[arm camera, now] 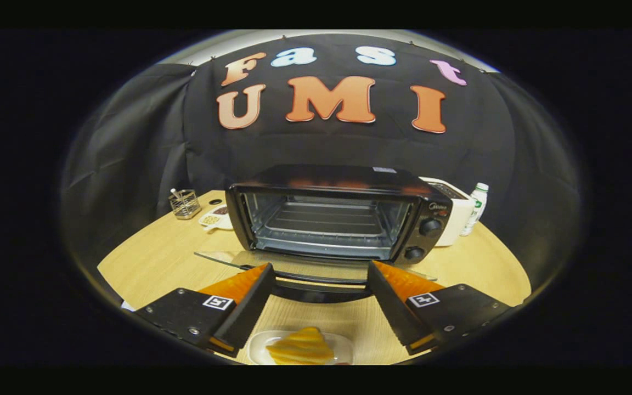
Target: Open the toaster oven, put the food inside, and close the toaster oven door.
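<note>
A black toaster oven (338, 214) stands on the round wooden table (157, 258), its glass door (316, 269) folded down flat toward me. The wire rack inside (327, 219) is bare. My gripper (320, 274) is open, its fingertips spread wide just above the lowered door's front handle (321, 293). Nothing sits between the fingers. Below and between the fingers, nearer to me, a yellow pastry-like food (300, 346) rests on a small white plate (343, 345).
A wire holder (185, 203) and a small dish of snacks (216, 216) sit left of the oven. Right of it are a white appliance (456, 214) and a small bottle with a green label (475, 208). Black cloth walls the booth behind.
</note>
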`<state>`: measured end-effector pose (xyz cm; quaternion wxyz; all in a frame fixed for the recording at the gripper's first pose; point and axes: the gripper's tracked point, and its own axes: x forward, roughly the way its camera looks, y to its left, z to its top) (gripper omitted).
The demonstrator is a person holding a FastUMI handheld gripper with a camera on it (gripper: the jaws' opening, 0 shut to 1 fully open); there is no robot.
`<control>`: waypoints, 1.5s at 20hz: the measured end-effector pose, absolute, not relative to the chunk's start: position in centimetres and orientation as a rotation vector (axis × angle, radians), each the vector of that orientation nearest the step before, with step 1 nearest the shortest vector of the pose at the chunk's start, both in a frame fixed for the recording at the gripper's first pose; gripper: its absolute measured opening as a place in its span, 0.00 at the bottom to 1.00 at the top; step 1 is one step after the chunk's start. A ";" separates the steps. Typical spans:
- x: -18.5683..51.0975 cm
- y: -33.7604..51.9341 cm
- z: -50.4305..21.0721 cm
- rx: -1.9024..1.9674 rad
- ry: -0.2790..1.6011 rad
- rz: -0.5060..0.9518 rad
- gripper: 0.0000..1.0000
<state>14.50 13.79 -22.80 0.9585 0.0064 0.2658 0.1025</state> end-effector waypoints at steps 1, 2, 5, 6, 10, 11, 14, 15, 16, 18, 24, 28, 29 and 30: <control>14.1 13.9 -23.2 0.022 0.548 0.217 1.00; 13.7 14.1 -23.9 0.031 0.562 0.227 1.00; 11.7 14.4 -27.2 0.070 0.613 0.251 1.00; 11.3 14.5 -28.0 0.076 0.623 0.257 1.00; 10.4 14.9 -30.4 0.051 0.649 0.274 1.00; 10.5 14.9 -31.0 0.046 0.651 0.275 1.00; 10.3 15.1 -31.6 0.028 0.645 0.281 1.00; 10.4 15.2 -31.4 0.019 0.636 0.281 1.00; 10.3 15.1 -31.4 0.013 0.631 0.281 1.00; 10.3 15.0 -31.3 0.013 0.633 0.281 1.00; 9.2 14.5 -29.0 0.079 0.615 0.270 1.00; 7.1 13.4 -27.7 0.090 0.597 0.242 1.00; 6.4 12.9 -27.6 0.098 0.594 0.217 1.00; 5.7 12.6 -27.2 0.104 0.584 0.205 1.00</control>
